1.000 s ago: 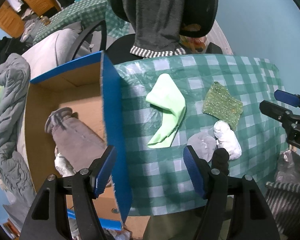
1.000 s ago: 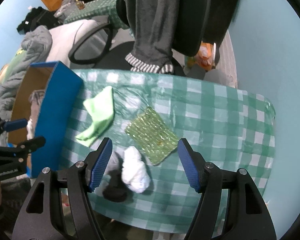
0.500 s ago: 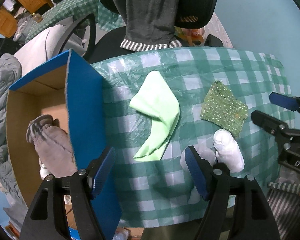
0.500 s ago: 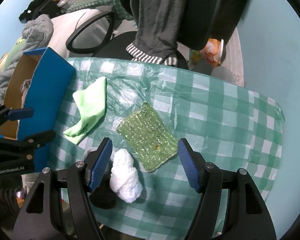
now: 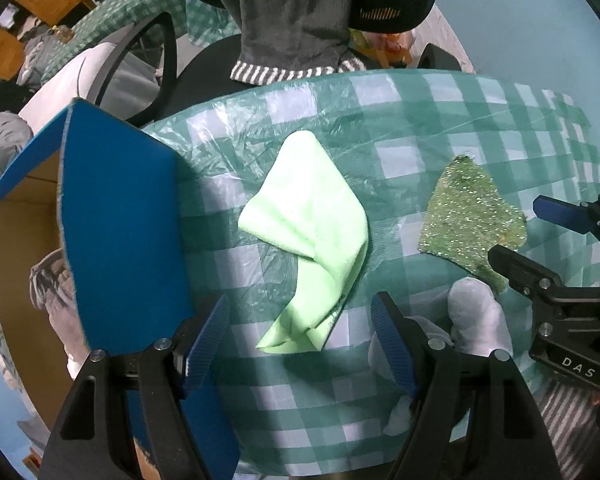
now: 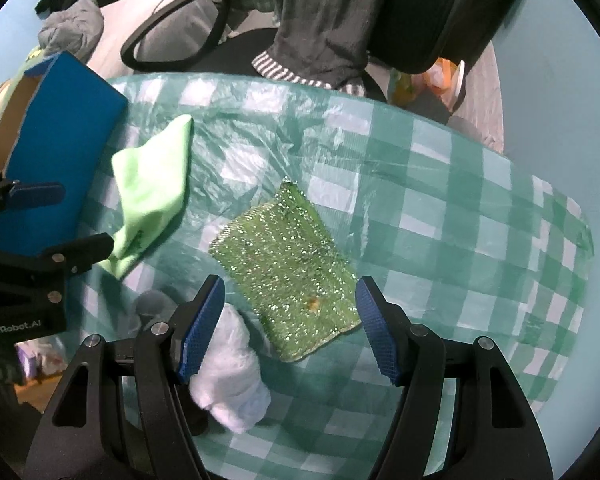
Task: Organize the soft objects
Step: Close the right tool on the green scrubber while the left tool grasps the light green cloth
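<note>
A light green cloth [image 5: 312,236] [image 6: 150,184] lies on the green checked tablecloth [image 5: 400,120] [image 6: 440,184]. My left gripper [image 5: 300,340] is open and empty, just in front of the cloth's near tip. A glittery green scrub pad [image 6: 288,264] [image 5: 468,220] lies to the right. My right gripper [image 6: 288,324] is open and empty, its fingers either side of the pad's near end. A white rolled sock [image 6: 232,372] [image 5: 476,320] lies by the right gripper's left finger, with a grey sock [image 6: 152,308] beside it.
A blue cardboard box [image 5: 112,232] [image 6: 56,140] stands at the table's left edge with a grey garment [image 5: 56,300] inside. An office chair draped with a grey sweater [image 5: 296,20] stands behind the table. The table's near edge is close below both grippers.
My left gripper has swung right, from over the box to in front of the green cloth. My right gripper has moved forward and lower over the scrub pad. Both stayed open.
</note>
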Demonstrator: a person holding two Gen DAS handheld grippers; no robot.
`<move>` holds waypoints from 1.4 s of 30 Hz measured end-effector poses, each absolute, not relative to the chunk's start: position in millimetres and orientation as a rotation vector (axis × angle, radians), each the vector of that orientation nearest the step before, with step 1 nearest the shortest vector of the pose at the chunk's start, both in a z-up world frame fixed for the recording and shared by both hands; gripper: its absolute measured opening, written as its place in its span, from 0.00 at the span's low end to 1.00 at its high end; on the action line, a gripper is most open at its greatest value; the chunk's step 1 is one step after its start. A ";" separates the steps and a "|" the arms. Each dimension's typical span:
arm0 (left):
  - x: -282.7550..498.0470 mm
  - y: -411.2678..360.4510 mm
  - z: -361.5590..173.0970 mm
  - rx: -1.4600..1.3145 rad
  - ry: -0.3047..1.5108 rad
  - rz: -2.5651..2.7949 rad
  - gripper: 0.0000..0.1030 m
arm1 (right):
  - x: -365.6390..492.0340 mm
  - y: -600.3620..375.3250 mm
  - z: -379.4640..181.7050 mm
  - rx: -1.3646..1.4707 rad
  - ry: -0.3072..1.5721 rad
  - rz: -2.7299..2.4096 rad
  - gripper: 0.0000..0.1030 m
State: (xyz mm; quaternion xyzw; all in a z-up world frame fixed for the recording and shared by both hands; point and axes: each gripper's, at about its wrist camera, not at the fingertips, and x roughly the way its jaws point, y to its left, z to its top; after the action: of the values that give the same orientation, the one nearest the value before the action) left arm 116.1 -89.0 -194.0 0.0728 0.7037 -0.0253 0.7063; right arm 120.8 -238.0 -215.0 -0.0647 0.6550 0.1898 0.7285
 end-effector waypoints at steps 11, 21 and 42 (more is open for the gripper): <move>124.3 -89.1 -216.8 0.181 1.599 -0.032 0.73 | 122.4 -231.1 -234.7 -0.215 1.450 0.423 0.66; 132.7 -86.4 -238.2 0.184 1.630 -0.011 0.73 | 124.1 -228.9 -245.9 -0.230 1.467 0.399 0.66; 121.7 -95.2 -236.9 0.130 1.590 -0.108 0.17 | 124.6 -222.0 -243.8 -0.214 1.471 0.406 0.32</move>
State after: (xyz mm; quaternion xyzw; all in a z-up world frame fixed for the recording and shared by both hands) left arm 121.7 -95.2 -236.9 0.0584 0.7131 -0.0484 0.6970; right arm 124.6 -222.0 -243.8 -0.0969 0.6649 0.1837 0.7174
